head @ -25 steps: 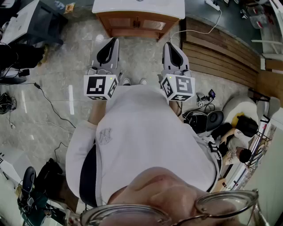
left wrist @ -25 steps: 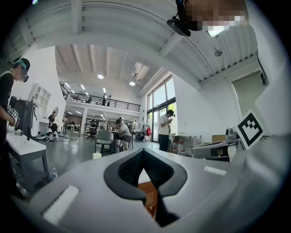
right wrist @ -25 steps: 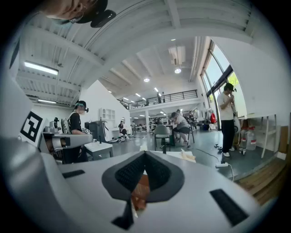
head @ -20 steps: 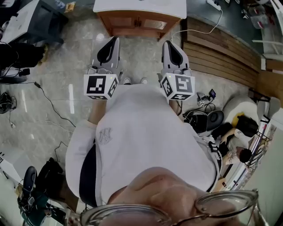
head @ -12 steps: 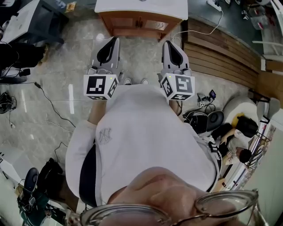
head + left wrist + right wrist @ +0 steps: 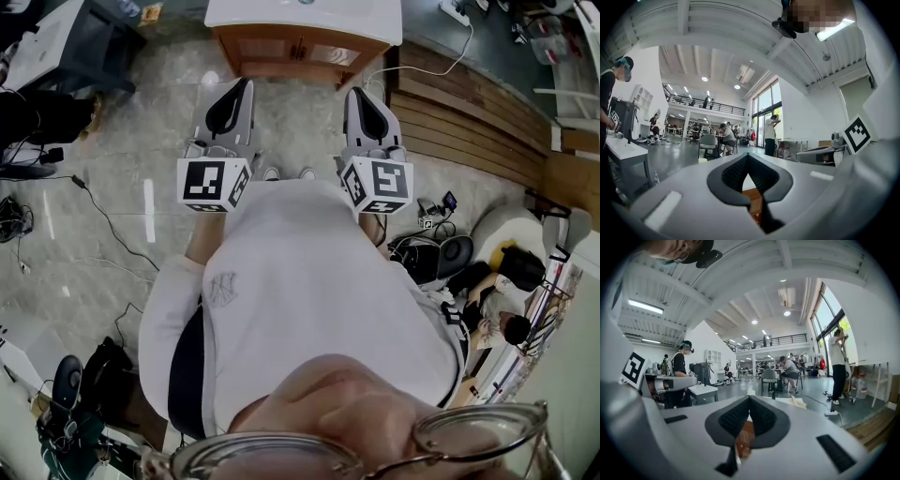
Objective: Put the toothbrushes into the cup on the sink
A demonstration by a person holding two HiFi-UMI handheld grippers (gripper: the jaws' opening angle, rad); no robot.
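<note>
No toothbrush or cup shows in any view. In the head view a wooden sink cabinet (image 6: 298, 49) with a white top (image 6: 281, 13) stands ahead on the floor. My left gripper (image 6: 246, 82) and right gripper (image 6: 353, 92) are held side by side in front of the person's body, pointing at the cabinet and a short way from it. Both are shut with nothing between the jaws. In the left gripper view the left gripper (image 6: 747, 155) is closed, with a strip of cabinet wood (image 6: 753, 200) showing through the gap behind the tips. The right gripper (image 6: 750, 397) looks the same over the cabinet wood (image 6: 746, 437).
Cables (image 6: 105, 223) trail over the tiled floor at the left, near a dark desk (image 6: 56, 42). A slatted wooden platform (image 6: 469, 122) lies right of the cabinet, with bags and gear (image 6: 450, 255) below it. People sit and stand in the hall beyond.
The cabinet has slid a little lower in the head view and more of its white top shows. Both grippers keep their place in the frame and stay shut.
</note>
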